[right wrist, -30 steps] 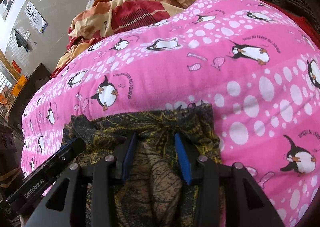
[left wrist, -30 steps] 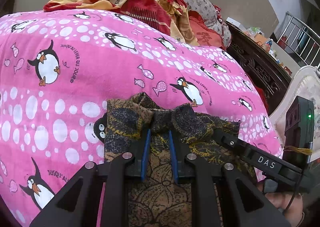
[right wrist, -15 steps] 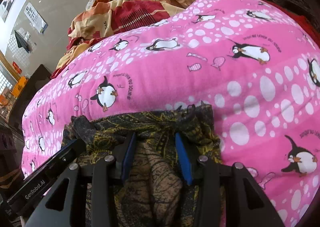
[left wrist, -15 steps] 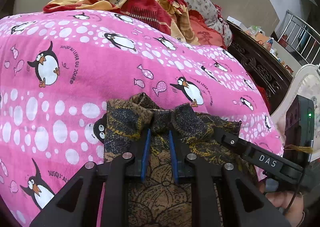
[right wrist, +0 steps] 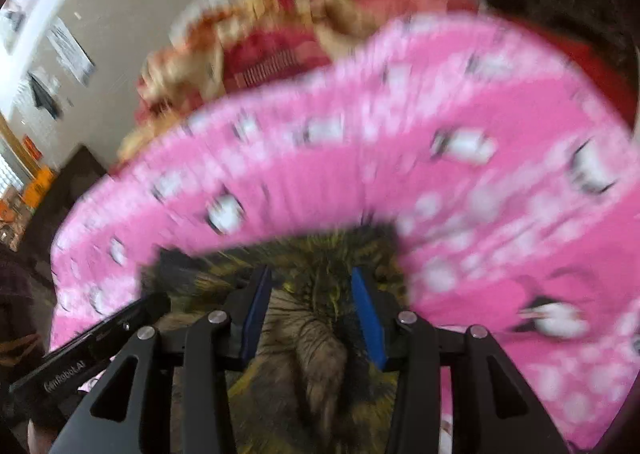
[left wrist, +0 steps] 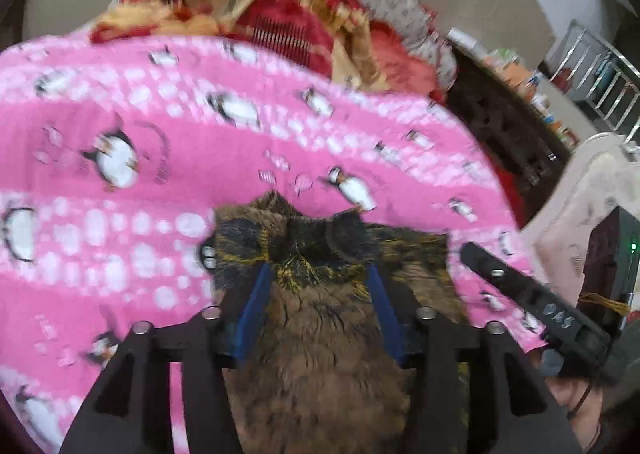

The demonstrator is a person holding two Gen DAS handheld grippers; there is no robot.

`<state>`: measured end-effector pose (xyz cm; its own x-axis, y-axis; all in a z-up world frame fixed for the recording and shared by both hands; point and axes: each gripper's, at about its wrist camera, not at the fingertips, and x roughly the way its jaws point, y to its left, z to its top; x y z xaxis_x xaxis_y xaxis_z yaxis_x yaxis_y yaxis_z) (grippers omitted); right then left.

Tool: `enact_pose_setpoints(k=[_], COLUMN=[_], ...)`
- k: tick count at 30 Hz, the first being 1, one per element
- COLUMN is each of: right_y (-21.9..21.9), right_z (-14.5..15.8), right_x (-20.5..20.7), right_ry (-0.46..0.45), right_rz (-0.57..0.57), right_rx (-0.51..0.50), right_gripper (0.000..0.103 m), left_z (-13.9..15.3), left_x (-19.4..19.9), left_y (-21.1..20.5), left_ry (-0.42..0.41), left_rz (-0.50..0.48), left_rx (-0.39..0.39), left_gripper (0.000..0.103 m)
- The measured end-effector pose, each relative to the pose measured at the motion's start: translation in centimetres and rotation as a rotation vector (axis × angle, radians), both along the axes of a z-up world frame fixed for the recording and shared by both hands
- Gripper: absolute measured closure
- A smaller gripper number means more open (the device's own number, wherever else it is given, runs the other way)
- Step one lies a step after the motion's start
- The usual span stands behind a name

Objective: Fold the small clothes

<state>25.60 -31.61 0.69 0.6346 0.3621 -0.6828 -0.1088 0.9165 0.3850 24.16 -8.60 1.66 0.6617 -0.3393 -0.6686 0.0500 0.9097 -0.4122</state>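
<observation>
A small dark brown and yellow patterned garment [left wrist: 320,334] lies on the pink penguin blanket [left wrist: 160,158]. My left gripper [left wrist: 318,274] is open over its far edge, blue pads spread wide with cloth between them. My right gripper [right wrist: 310,276] is also open over the same garment [right wrist: 312,354], jaws apart. Each gripper shows at the side of the other's view: the right gripper's body [left wrist: 532,302] in the left wrist view, the left gripper's body [right wrist: 92,346] in the right wrist view. Both views are blurred by motion.
A heap of red and orange bedding [left wrist: 256,10] lies at the far end of the blanket. Dark carved wooden furniture [left wrist: 504,126] stands to the right. A pale chair back [left wrist: 580,190] is near the right gripper.
My left gripper's pads have opened from a narrow pinch on the cloth to wide apart. The right gripper stays open. Both views now blur and both grippers are moving.
</observation>
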Motion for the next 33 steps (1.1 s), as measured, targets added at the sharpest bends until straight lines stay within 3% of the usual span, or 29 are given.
enact_pose_setpoints(k=[3, 5, 9, 12, 14, 16, 19, 28, 33], right_y=[-2.0, -3.3, -6.6, -9.5, -11.8, -13.7, -14.6, -13.4, -13.2], right_z=[2.1, 1.9, -0.3, -3.6, -5.8, -6.2, -7.0, -6.8, -6.7], right_x=[-3.1, -5.4, -9.9, -11.9, -12.3, -12.6, -12.5, -12.3, -12.2], right_ry=[-0.056, -0.063, -0.069, 0.036, 0.096, 0.084, 0.081, 0.086, 0.091], right_rz=[0.001, 0.005, -0.010, -0.087, -0.144, -0.174, -0.169, -0.152, -0.146], right_rx=[-0.029, -0.093, -0.140, -0.134, -0.036, 0.089, 0.147, 0.077, 0.083], right_gripper=[0.045, 0.045, 0.045, 0.045, 0.050, 0.050, 0.050, 0.044, 0.042], left_z=[0.6, -0.2, -2.8, -5.5, -5.9, -6.2, -6.3, -6.3, -6.3], left_x=[-3.5, -5.4, -8.6, -9.3, -10.1, -10.7, -10.6, -10.3, -9.6], left_y=[1.6, 2.6, 4.5, 5.6, 5.7, 5.2, 5.1, 4.9, 3.7], left_ry=[-0.038, -0.018, 0.028, 0.084, 0.024, -0.009, -0.022, -0.027, -0.002], left_rz=[-0.013, -0.012, 0.025, 0.048, 0.049, 0.041, 0.026, 0.000, -0.134], left_rx=[0.007, 0.015, 0.002, -0.069, -0.067, -0.044, -0.059, -0.142, -0.282], left_gripper=[0.065, 0.065, 0.065, 0.065, 0.064, 0.059, 0.052, 0.042, 0.042])
